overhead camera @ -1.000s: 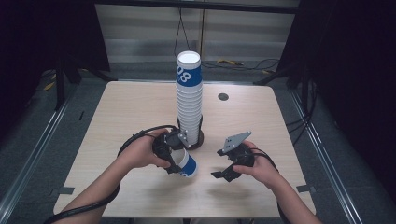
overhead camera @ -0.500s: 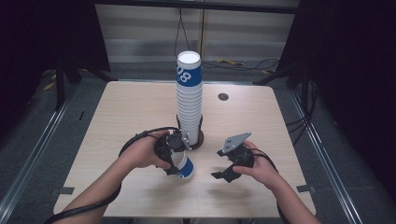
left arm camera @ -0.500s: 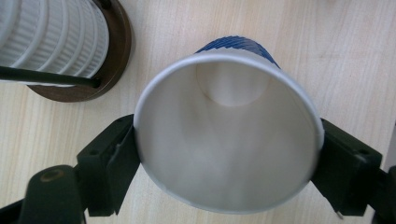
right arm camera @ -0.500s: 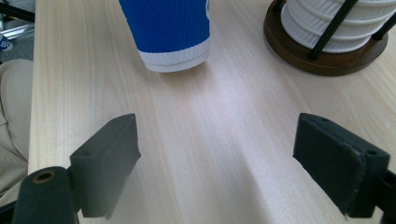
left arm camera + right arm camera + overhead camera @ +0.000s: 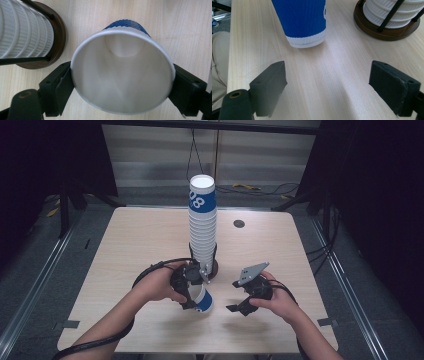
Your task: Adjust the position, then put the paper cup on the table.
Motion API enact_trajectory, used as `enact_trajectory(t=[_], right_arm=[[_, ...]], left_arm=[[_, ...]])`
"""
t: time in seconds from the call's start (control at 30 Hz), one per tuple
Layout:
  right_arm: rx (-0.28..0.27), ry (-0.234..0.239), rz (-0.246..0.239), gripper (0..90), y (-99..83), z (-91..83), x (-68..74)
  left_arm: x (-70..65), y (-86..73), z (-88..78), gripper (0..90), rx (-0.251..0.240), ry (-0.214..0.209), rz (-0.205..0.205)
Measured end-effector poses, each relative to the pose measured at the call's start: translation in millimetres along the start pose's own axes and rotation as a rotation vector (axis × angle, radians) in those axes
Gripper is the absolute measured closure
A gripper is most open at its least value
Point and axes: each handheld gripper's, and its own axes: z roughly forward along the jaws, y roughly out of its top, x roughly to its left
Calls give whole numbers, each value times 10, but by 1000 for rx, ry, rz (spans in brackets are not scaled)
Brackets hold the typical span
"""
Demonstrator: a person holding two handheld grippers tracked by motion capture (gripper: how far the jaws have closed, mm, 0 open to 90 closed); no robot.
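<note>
Held cup (image 5: 122, 72): one ribbed paper cup, blue outside with a white band at the base, plain white inside, tapered, base on the table just in front of the stack's stand
Left gripper (image 5: 192, 287): black jaws clamped on the cup's rim from both sides
Right gripper (image 5: 245, 296): jaws spread wide, holding nothing, near the cup
Cup stack (image 5: 202, 227): one tall column of ribbed white cups, top one blue, printed 08
Stand (image 5: 384, 28): round dark wooden base, thin black rods
Table (image 5: 140, 240): pale wood grain, smooth, rounded corners
</note>
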Motion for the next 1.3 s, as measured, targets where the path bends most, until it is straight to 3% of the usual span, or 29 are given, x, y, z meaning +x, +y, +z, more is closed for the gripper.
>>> enact_trajectory(t=[0.47, 0.87, 0.97, 1.3], right_arm=[[4, -5, -1, 137, -19, 3, -2], [0, -4, -2, 136, -29, 4, -4], [3, -5, -2, 136, -35, 6, 0], [2, -11, 3, 137, -56, -18, 0]], left_arm=[[-11, 78, 14, 146, -22, -13, 48], [-27, 109, 52, 143, -87, -26, 49], [-20, 118, 62, 144, -98, -23, 70], [-21, 108, 86, 143, -137, -32, 51]])
